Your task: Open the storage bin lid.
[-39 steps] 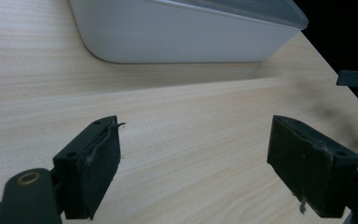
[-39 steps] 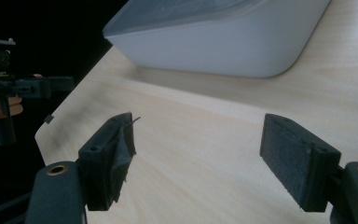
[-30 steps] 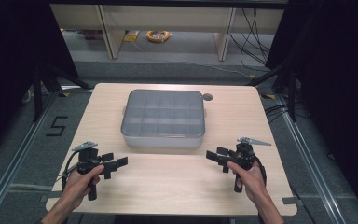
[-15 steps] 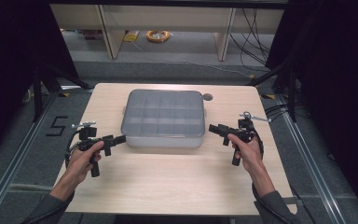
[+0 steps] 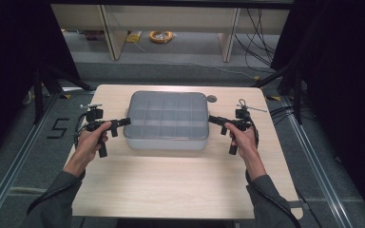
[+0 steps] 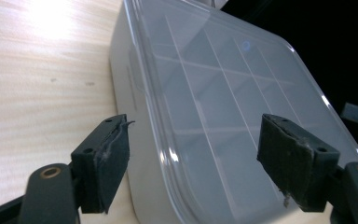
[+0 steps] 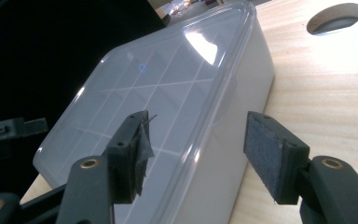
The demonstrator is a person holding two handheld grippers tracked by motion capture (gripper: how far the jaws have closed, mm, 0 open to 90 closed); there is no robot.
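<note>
A clear plastic box (image 5: 166, 121) with a shut lid and a grid of compartments lies in the middle of the wooden table (image 5: 171, 185). My left gripper (image 5: 123, 122) is open at the box's left side; in the left gripper view the jaws (image 6: 193, 163) straddle the rim of the box (image 6: 214, 93), apart from it. My right gripper (image 5: 212, 119) is open at the box's right side. In the right gripper view its jaws (image 7: 200, 149) frame the lid edge of the box (image 7: 168, 88) without touching. The compartments look empty.
A round hole (image 5: 212, 99) in the table lies just behind the box's right corner, also visible in the right gripper view (image 7: 335, 17). Bare wood stretches in front of the box. Behind the table stand shelves, with a yellow cable coil (image 5: 160, 35) on the floor.
Both hands have moved forward and inward from the table's front, bringing the open grippers up to the left and right sides of the box.
</note>
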